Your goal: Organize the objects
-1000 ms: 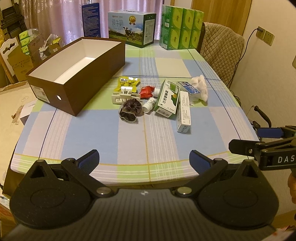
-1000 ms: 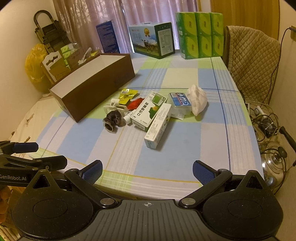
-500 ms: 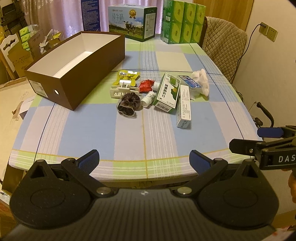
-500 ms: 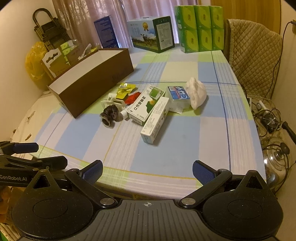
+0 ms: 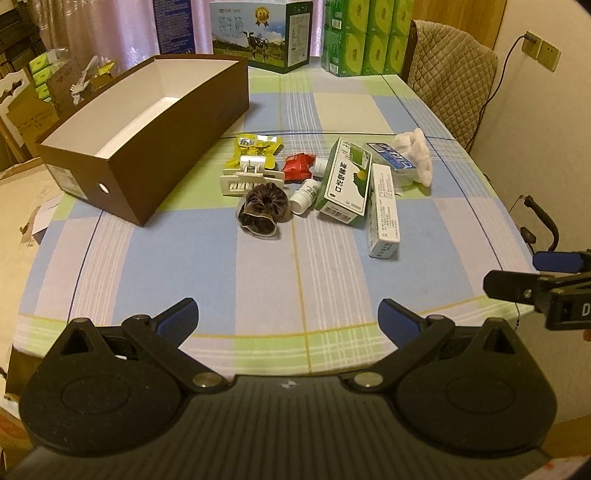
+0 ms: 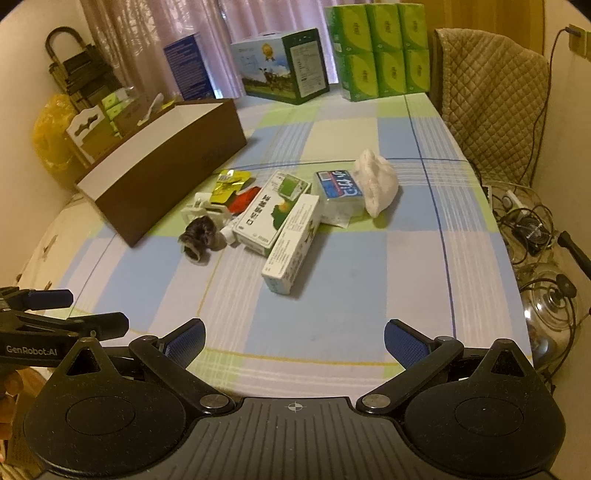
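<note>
A pile of small items lies mid-table: a dark scrunchie (image 5: 263, 209), a white hair clip (image 5: 248, 178), a yellow packet (image 5: 257, 144), a red packet (image 5: 298, 166), a small white bottle (image 5: 305, 192), a green-and-white box (image 5: 347, 181), a long white box (image 5: 384, 211), a blue-labelled pack (image 5: 388, 158) and a white cloth (image 5: 414, 153). An open brown box (image 5: 147, 125) with a white inside stands left of them. My left gripper (image 5: 288, 320) is open at the near table edge, holding nothing. My right gripper (image 6: 294, 341) is also open and holding nothing, short of the long white box (image 6: 292, 243).
A milk carton box (image 5: 260, 31), a blue box (image 5: 173, 26) and green tissue packs (image 5: 364, 37) stand at the far end of the checked tablecloth (image 5: 258, 280). A quilted chair (image 6: 491, 107) sits far right. Cables and a glass lid (image 6: 550, 314) lie on the floor at the right.
Both grippers have moved a little forward and higher over the near table edge, so the pile looks slightly closer. Both stay open. No object has moved.
</note>
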`<state>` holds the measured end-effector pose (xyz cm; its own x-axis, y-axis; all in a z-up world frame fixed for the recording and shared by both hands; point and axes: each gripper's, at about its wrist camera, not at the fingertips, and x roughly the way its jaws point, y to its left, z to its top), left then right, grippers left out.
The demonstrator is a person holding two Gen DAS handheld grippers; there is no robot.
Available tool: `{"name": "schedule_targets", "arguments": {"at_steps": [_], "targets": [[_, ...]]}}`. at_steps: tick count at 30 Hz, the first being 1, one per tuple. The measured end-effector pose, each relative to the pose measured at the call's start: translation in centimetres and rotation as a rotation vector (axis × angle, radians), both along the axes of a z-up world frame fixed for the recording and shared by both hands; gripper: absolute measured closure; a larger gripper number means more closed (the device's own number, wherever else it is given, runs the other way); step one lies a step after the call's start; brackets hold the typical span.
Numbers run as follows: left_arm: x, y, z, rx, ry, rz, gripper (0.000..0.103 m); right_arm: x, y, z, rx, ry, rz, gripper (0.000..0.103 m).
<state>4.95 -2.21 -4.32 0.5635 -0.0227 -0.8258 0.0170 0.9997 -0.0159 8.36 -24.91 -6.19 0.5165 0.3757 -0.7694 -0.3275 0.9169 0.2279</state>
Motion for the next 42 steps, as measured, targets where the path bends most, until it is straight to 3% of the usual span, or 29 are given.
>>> {"name": "schedule_targets", "arguments": {"at_steps": [11,13,20,28,31,38,42], "targets": [[5.0,2.0,-2.4,-0.007,-0.018,-0.062,0.001,2.8,1.2,-0.9,-0.008,0.006,-0.066,0.003],[6.4,2.6,-3.2,-0.011,-0.002,-0.061,0.009,3.5,1.3,-1.2,-0.008,0.015,-0.083,0.004],[10.1,3.6,-5.2,-0.015,0.001,-0.091,0.013,5.1,1.2,-2.3,-0.025,0.043,-0.151,0.005],[14.3,4.1,-7.0,-0.006,0.014,-0.125,0.029,6.6,1.0,-3.1,-0.03,0.068,-0.231,0.005],[15.7,4.3,-7.9,-0.005,0.03,-0.139,0.03,6.9,1.0,-3.4,-0.034,0.077,-0.252,0.005],[17.6,4.3,-9.5,-0.009,0.059,-0.175,0.038,7.5,0.9,-3.8,-0.039,0.096,-0.297,0.005],[17.9,4.5,-10.3,-0.029,0.079,-0.192,0.048,7.9,1.1,-4.1,-0.039,0.101,-0.306,0.005]]}}
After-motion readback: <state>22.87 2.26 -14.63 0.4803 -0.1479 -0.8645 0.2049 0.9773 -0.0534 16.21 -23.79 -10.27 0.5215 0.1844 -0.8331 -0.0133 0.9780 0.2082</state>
